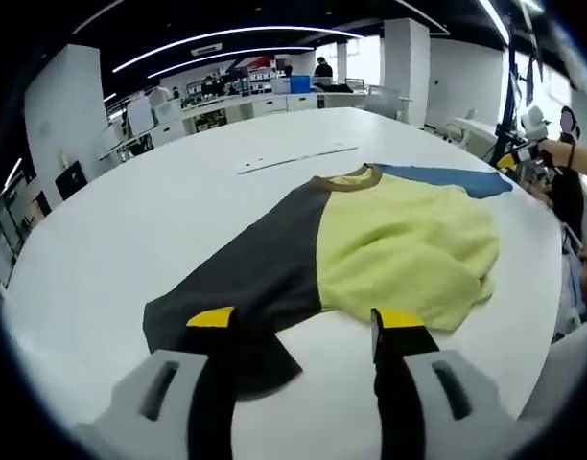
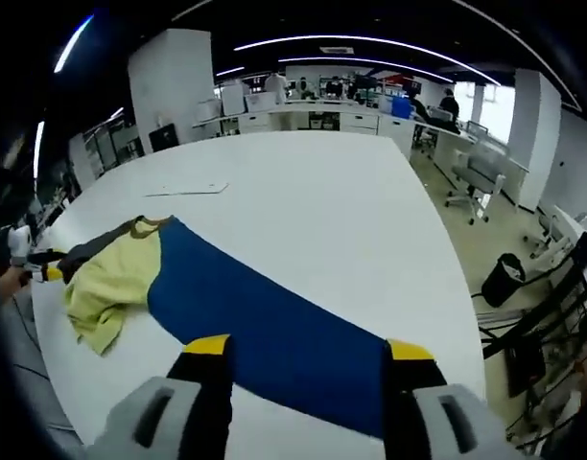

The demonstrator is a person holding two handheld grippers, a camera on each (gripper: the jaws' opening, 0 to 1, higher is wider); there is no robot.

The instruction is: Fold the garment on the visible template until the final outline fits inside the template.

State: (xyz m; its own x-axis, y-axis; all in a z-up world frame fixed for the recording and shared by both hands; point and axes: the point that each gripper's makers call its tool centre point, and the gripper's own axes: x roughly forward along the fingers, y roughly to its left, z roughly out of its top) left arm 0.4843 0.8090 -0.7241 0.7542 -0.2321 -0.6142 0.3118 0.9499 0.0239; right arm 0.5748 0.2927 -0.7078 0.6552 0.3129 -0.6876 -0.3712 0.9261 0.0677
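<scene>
A garment lies on the white table (image 1: pixel 130 240). It has a dark grey part (image 1: pixel 265 259), a rumpled yellow part (image 1: pixel 409 244) and a blue part (image 1: pixel 447 179). My left gripper (image 1: pixel 304 320) is open at the grey end, its yellow-tipped jaws on either side of the grey hem. In the right gripper view the blue part (image 2: pixel 265 321) stretches flat towards me, with the yellow part (image 2: pixel 106 278) bunched at the left. My right gripper (image 2: pixel 309 347) is open over the blue end. The right gripper (image 1: pixel 520 158) also shows by the blue end, and the left gripper (image 2: pixel 39 266) beyond the grey edge.
A thin pale strip (image 1: pixel 295 158) (image 2: pixel 188 190) lies on the table past the garment's collar. The table's round edge runs close on the right of the garment. Office desks and chairs (image 2: pixel 476 177) stand behind, with a black bin (image 2: pixel 505 278) on the floor.
</scene>
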